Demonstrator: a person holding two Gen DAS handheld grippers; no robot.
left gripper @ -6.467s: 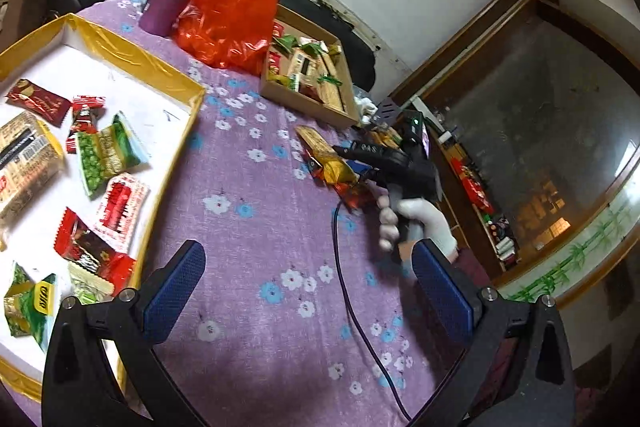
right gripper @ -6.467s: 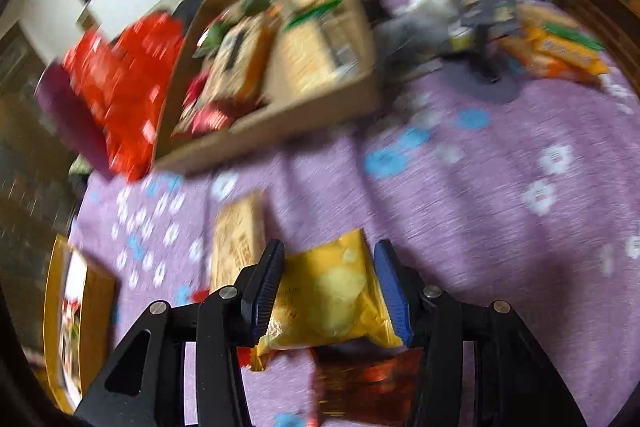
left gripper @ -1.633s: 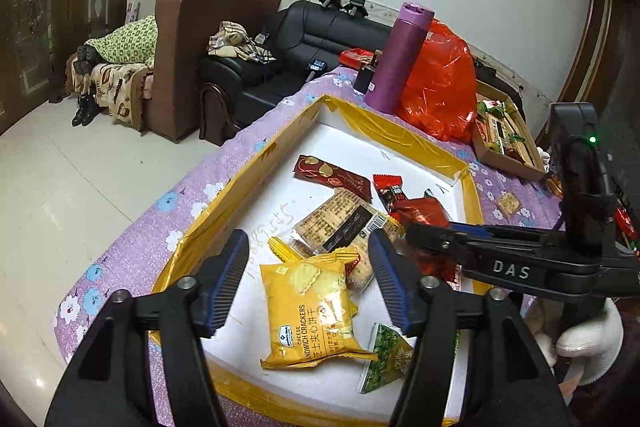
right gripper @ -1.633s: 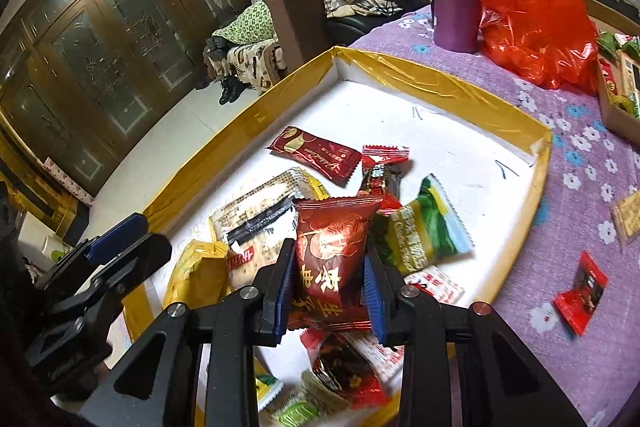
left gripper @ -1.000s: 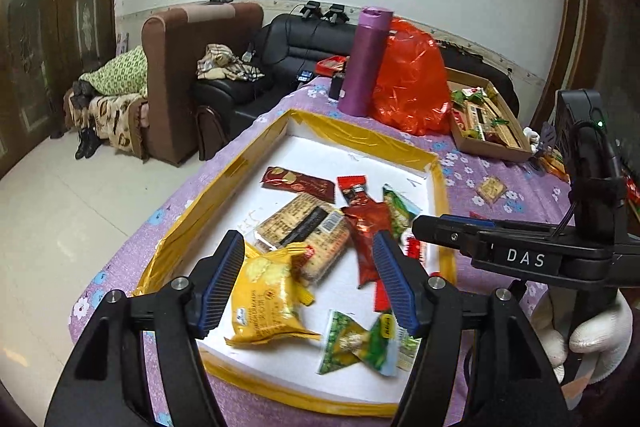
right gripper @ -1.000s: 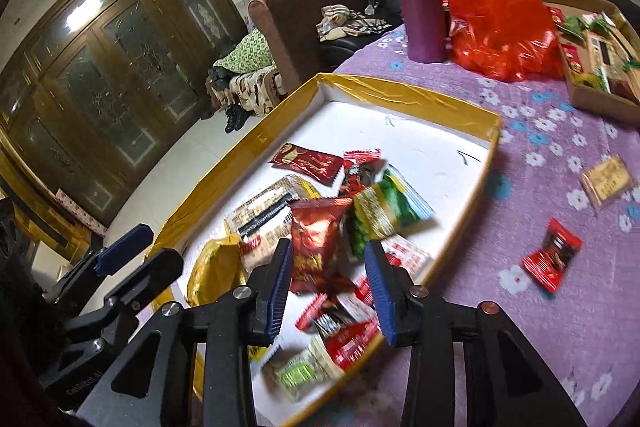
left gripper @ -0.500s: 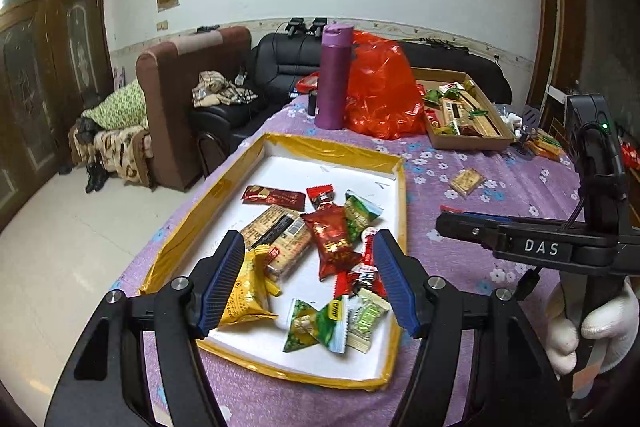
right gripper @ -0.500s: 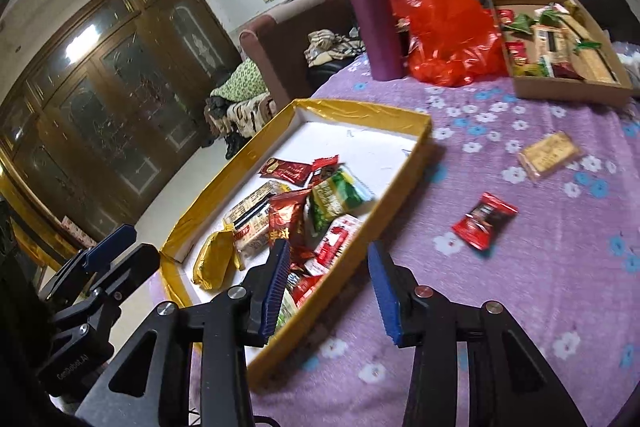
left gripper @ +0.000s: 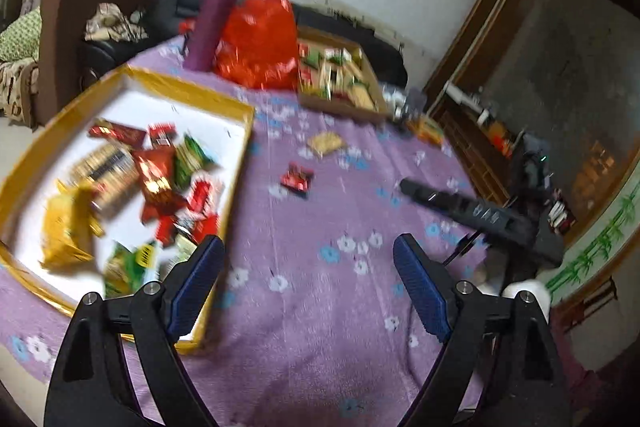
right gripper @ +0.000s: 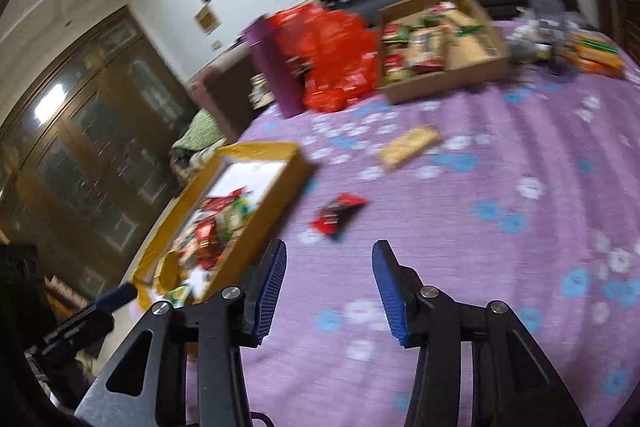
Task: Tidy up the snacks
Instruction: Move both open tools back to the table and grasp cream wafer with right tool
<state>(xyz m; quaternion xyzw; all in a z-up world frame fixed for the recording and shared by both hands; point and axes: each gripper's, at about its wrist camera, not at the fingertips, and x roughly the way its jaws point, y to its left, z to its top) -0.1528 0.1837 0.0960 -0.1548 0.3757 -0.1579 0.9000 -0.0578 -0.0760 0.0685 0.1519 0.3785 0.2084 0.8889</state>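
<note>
A gold-rimmed white tray (left gripper: 240,151) (right gripper: 280,183) at the left holds several snack packets, among them a yellow cracker bag (left gripper: 66,227) and a dark red packet (left gripper: 156,175). On the purple flowered cloth lie a small red-and-black packet (left gripper: 297,179) (right gripper: 338,213) and a tan biscuit pack (left gripper: 326,143) (right gripper: 410,145). My left gripper (left gripper: 308,259) hangs over bare cloth right of the tray, its jaws opening wide with nothing between them. My right gripper (right gripper: 329,269) is short of the red-and-black packet, jaws opening and empty.
A cardboard box of snacks (left gripper: 340,79) (right gripper: 440,43), a red plastic bag (left gripper: 256,39) (right gripper: 328,55) and a purple bottle (left gripper: 214,15) (right gripper: 272,67) stand at the table's far side. More packets (right gripper: 592,55) lie far right. Sofas stand beyond the table.
Both grippers swung right, away from the tray and over the purple cloth. The left jaws spread wider. The right jaws let go of the dark red packet in the tray and widened.
</note>
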